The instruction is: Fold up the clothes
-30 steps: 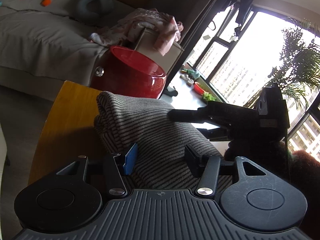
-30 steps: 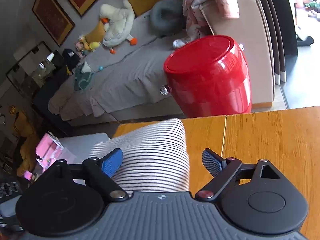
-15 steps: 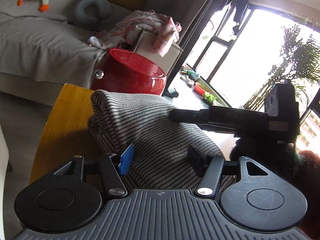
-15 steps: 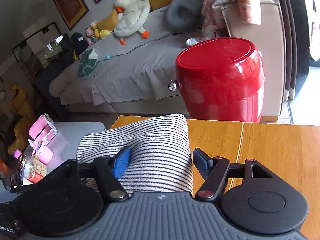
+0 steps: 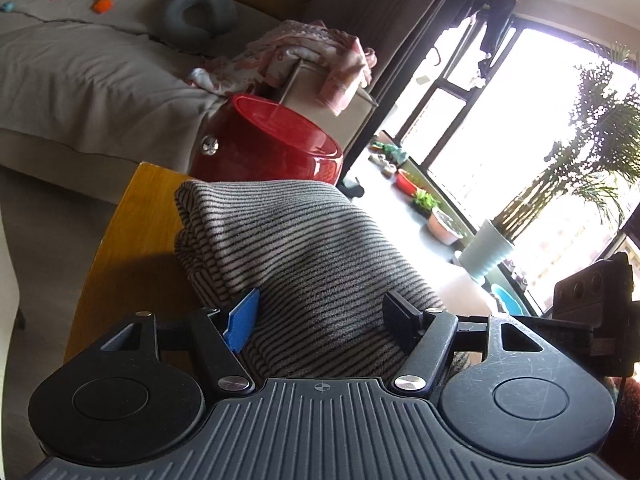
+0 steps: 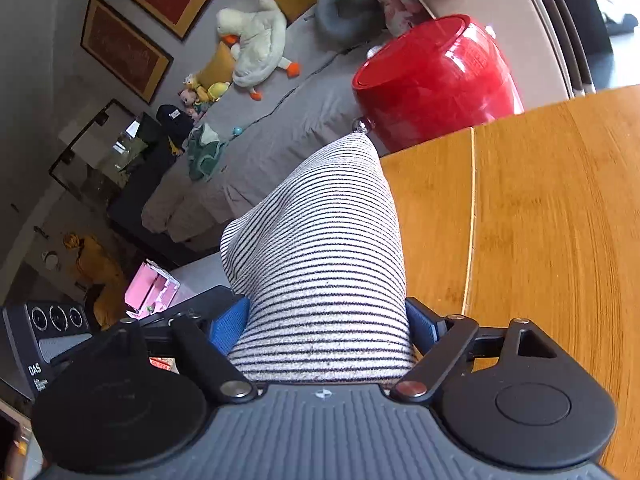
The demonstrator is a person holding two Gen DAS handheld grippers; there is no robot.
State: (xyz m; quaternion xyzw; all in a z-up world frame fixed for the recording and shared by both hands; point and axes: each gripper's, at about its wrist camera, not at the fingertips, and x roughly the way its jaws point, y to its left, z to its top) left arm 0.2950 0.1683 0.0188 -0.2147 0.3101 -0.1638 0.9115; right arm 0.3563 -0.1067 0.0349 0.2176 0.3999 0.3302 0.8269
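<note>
Fabric fills the lower middle of both views: a folded striped garment [image 5: 304, 256] lies on the wooden table [image 5: 132, 216], running up from between the fingers toward the red bin [image 5: 272, 148] at centre top. The left gripper [image 5: 320, 316] stands wide open, its fingers straddling the cloth without pinching it. In the right wrist view the right gripper [image 6: 326, 320] has both blue pads pressed against the garment's [image 6: 320, 248] sides, clasping the striped bundle at lower centre.
</note>
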